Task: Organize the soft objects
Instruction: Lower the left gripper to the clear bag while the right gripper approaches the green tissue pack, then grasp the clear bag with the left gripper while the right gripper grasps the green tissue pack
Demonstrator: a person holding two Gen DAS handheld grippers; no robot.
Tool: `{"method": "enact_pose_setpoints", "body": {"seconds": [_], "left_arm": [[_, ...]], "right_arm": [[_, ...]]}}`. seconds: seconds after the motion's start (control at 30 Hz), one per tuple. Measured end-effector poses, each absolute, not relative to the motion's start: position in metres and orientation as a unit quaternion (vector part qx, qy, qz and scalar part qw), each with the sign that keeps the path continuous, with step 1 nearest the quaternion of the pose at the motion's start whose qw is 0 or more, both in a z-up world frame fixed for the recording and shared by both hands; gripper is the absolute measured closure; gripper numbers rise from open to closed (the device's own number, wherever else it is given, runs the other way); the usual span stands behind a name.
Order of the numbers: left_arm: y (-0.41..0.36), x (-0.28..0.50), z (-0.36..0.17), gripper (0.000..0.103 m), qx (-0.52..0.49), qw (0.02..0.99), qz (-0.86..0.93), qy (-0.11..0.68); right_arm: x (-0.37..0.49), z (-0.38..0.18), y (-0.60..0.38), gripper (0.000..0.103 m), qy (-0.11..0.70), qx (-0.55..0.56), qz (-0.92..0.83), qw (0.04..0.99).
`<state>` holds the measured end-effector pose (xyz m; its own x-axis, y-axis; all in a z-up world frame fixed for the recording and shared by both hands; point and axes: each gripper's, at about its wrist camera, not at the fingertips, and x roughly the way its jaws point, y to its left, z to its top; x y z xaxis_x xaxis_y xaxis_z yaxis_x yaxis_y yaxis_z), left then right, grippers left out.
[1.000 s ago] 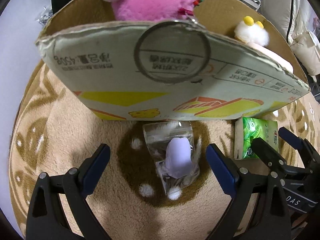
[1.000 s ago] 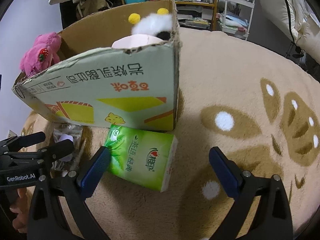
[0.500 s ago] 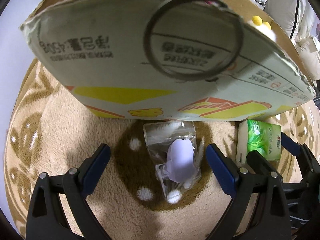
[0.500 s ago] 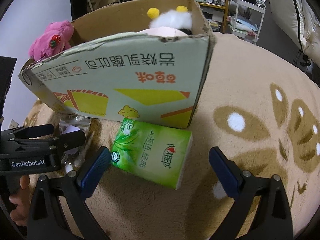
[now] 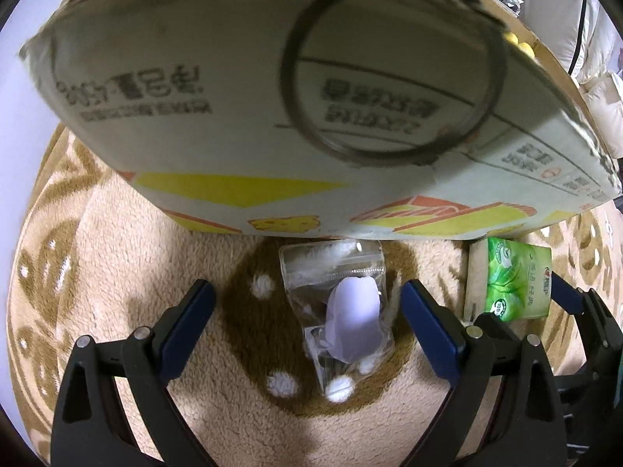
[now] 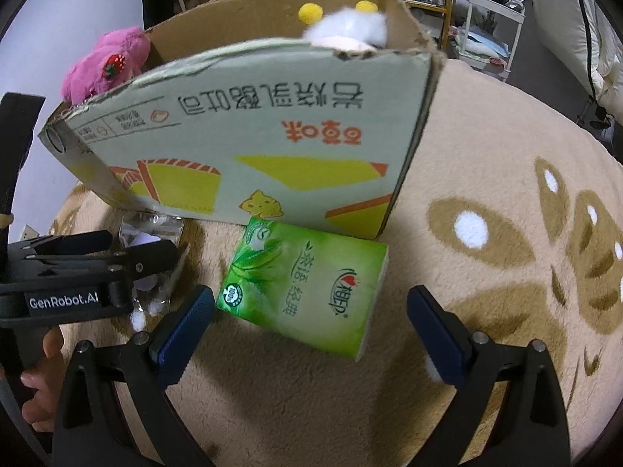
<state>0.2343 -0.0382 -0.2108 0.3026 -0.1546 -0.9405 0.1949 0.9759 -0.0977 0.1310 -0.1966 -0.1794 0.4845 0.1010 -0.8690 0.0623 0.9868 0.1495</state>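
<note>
A clear zip bag with a pale lilac soft toy (image 5: 352,321) lies on the beige rug just before the cardboard box (image 5: 233,116). My left gripper (image 5: 307,321) is open, its fingers on either side of the bag. A green tissue pack (image 6: 303,284) lies against the box front, also in the left wrist view (image 5: 510,280). My right gripper (image 6: 309,327) is open, low over the pack's near edge. A pink plush (image 6: 105,64) and a white plush with yellow pom-poms (image 6: 346,25) sit in the box (image 6: 253,136).
The patterned rug (image 6: 486,233) spreads to the right of the box. The left gripper's body and the hand holding it (image 6: 70,284) are at the left in the right wrist view. Shelves and a trolley (image 6: 486,19) stand behind the box.
Both grippers have moved forward and lower. The bag now lies between the left fingers, and the tissue pack is closer to the right ones. Both stay open.
</note>
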Motion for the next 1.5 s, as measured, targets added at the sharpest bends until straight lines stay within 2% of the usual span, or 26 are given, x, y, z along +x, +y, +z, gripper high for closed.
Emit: {"method": "enact_pose_setpoints", "body": {"seconds": [0.5, 0.77, 0.87, 1.03, 1.23, 1.33, 1.5], "left_arm": [[-0.059, 0.231, -0.219, 0.008, 0.069, 0.810, -0.091, 0.575], [-0.059, 0.230, -0.217, 0.011, 0.080, 0.811, -0.087, 0.573], [-0.061, 0.229, -0.216, 0.011, 0.088, 0.810, -0.086, 0.573], [-0.069, 0.225, -0.218, 0.011, 0.098, 0.810, -0.084, 0.572], [-0.076, 0.221, -0.216, 0.021, 0.102, 0.810, -0.084, 0.571], [-0.076, 0.220, -0.212, 0.027, 0.099, 0.811, -0.082, 0.571], [-0.072, 0.214, -0.211, 0.040, 0.107, 0.806, -0.085, 0.576]], "right_arm": [[0.130, -0.188, -0.174, 0.000, 0.520, 0.059, 0.016, 0.852], [0.132, -0.190, -0.175, 0.001, 0.518, 0.053, 0.013, 0.854], [0.132, -0.189, -0.174, 0.009, 0.515, 0.044, 0.006, 0.856], [0.133, -0.194, -0.170, 0.010, 0.517, 0.040, 0.006, 0.855], [0.139, -0.205, -0.162, 0.010, 0.518, 0.038, 0.004, 0.855], [0.138, -0.209, -0.158, 0.019, 0.517, 0.030, 0.005, 0.855], [0.135, -0.208, -0.156, 0.020, 0.517, 0.031, 0.005, 0.855]]}}
